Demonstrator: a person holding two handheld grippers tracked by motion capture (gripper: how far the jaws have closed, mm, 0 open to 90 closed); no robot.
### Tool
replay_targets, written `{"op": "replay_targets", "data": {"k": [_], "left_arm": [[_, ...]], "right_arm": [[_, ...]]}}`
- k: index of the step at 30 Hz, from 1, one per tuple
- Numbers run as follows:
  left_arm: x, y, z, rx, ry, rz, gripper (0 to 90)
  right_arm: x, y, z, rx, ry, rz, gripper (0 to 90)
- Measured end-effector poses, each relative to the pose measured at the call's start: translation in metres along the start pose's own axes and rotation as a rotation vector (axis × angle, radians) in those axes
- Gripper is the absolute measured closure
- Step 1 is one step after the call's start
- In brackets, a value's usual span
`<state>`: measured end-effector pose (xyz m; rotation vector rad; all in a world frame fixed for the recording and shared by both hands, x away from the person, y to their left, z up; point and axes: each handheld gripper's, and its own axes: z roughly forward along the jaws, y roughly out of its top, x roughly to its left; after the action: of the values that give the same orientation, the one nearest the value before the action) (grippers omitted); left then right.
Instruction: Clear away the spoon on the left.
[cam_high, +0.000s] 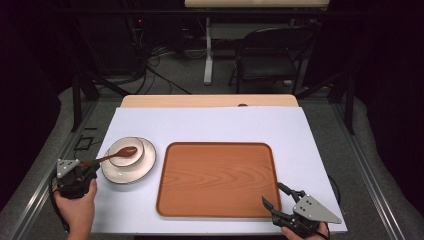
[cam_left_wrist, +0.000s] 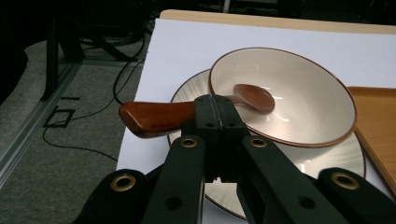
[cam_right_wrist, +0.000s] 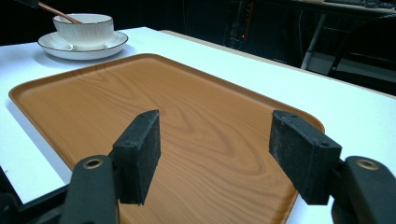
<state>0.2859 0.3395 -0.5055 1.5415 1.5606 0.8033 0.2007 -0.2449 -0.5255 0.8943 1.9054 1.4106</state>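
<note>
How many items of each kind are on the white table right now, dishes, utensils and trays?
Bowls: 1, the bowl on the plate
Plates: 1, the plate
Spoons: 1, the wooden spoon, held by the left gripper, tip in the bowl
Trays: 1, the wooden tray
Total: 4

No text, label, brand, number or sign can be read on anything in these views.

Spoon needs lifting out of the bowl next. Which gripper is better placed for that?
Left. The left gripper is already shut on the spoon handle, with the spoon's head resting in the bowl. The right gripper sits open at the tray's near right corner, across the tray from the bowl.
</note>
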Motion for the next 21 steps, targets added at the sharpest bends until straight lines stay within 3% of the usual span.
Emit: {"op": "replay_targets", "data": {"k": [14, 21], "left_arm": [[0.011, 0.011, 0.018, -0.016, 0.022, -0.039, 88.2], [0.007, 0.010, 0.017, -0.033, -0.026, -0.049, 82.0]], "right_arm": [[0.001, 0.000, 0.000, 0.004, -0.002, 0.001, 33.6], [0.001, 0.000, 0.000, 0.006, 0.000, -0.003, 33.6]]}}
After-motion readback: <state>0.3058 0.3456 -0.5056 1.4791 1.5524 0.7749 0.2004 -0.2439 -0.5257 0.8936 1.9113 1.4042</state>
